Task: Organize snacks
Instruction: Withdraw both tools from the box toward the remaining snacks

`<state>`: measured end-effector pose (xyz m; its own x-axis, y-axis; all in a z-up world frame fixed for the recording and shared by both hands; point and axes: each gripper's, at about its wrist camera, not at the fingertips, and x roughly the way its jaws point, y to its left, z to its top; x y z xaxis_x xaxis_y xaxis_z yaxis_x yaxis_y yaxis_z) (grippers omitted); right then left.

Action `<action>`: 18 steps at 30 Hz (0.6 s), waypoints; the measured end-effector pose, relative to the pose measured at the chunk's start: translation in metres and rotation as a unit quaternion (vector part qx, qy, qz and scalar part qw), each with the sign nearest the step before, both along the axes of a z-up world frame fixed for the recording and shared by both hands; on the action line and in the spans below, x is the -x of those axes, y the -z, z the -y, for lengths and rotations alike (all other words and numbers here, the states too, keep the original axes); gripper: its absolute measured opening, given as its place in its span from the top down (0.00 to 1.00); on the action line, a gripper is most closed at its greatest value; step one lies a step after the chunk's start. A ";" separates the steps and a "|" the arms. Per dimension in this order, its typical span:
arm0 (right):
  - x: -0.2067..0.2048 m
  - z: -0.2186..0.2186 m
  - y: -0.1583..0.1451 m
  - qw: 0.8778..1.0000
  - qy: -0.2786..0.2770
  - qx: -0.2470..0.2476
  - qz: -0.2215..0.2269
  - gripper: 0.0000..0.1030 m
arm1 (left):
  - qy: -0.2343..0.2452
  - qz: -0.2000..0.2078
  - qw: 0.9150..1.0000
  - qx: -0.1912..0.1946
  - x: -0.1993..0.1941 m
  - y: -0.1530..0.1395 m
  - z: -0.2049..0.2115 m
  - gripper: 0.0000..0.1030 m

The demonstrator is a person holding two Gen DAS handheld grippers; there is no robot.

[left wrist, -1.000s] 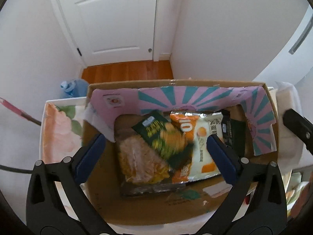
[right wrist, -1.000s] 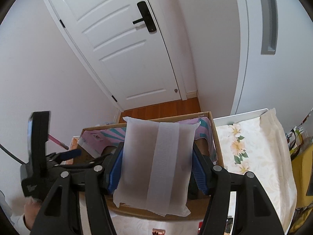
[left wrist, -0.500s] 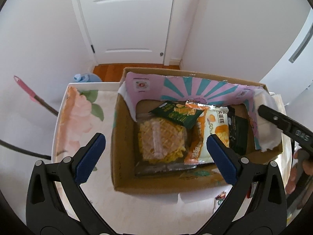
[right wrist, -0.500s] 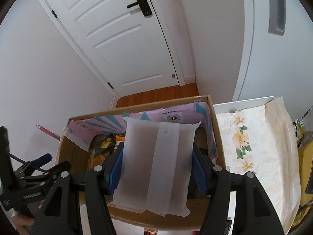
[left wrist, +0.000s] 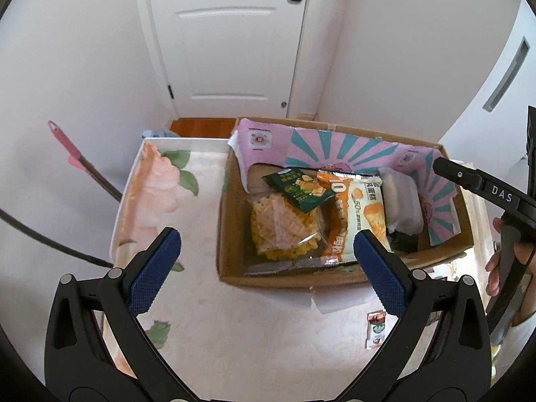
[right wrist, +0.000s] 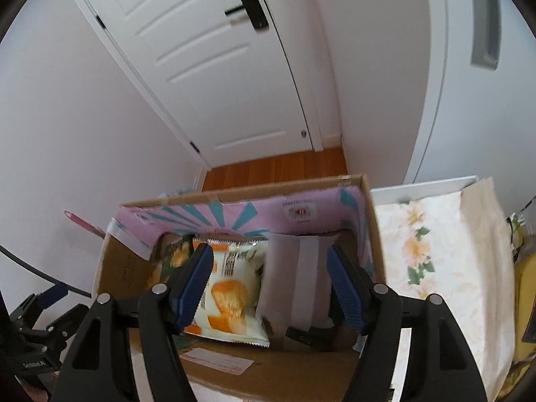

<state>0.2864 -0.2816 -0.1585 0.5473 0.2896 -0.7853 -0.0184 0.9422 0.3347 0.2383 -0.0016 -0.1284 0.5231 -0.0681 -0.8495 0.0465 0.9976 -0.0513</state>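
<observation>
Floral-cloth table [left wrist: 207,321] by white door | cardboard box [right wrist: 110,268] holds snacks | right gripper [right wrist: 269,288] opening, white packet [right wrist: 298,278] upright between pads, box's right end | left gripper [left wrist: 264,268] wide, empty, farther.

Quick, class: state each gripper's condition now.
Left gripper: open, empty.
Right gripper: jaws opening; white packet between them, pads off it.

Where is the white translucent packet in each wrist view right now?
Left wrist view: white packet stands at the right end of the cardboard box, beside the orange cake bag.
Right wrist view: packet sits centre, between the opening right gripper fingers, no longer pinched.
Shared landmark: the box's pink sunburst flap.
</observation>
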 end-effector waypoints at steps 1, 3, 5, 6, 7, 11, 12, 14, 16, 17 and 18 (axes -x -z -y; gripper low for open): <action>0.004 0.000 -0.003 1.000 0.000 0.001 0.003 0.36 | -0.001 0.003 1.000 0.001 0.003 -0.003 -0.001 0.01; 0.012 0.000 -0.007 1.000 0.000 0.002 0.007 0.36 | -0.001 0.009 1.000 0.004 0.010 -0.007 -0.004 0.01; 0.020 -0.003 -0.012 1.000 -0.001 0.003 0.013 0.36 | 0.000 0.016 1.000 0.007 0.018 -0.013 -0.006 0.01; 0.025 -0.004 -0.016 1.000 -0.001 0.005 0.017 0.36 | 0.001 0.019 1.000 0.008 0.021 -0.015 -0.006 0.01; 0.028 -0.006 -0.020 1.000 -0.001 0.007 0.021 0.36 | 0.003 0.024 1.000 0.010 0.025 -0.018 -0.007 0.01; 0.051 -0.012 -0.038 0.999 0.001 0.019 0.044 0.36 | 0.014 0.034 0.999 0.014 0.038 -0.030 -0.008 0.01; 0.059 -0.011 -0.044 0.999 0.003 0.022 0.049 0.36 | 0.018 0.038 0.999 0.017 0.043 -0.034 -0.008 0.01; 0.073 -0.010 -0.050 0.998 0.007 0.029 0.054 0.36 | 0.022 0.045 0.999 0.020 0.050 -0.040 -0.008 0.01; 0.084 -0.011 -0.054 0.998 0.011 0.037 0.057 0.35 | 0.027 0.052 0.998 0.023 0.058 -0.046 -0.007 0.01; 0.092 -0.012 -0.057 0.997 0.015 0.046 0.060 0.32 | 0.030 0.055 0.998 0.026 0.061 -0.048 -0.006 0.01; 0.097 -0.012 -0.059 0.997 0.017 0.051 0.062 0.19 | 0.034 0.058 0.997 0.028 0.065 -0.051 -0.005 0.01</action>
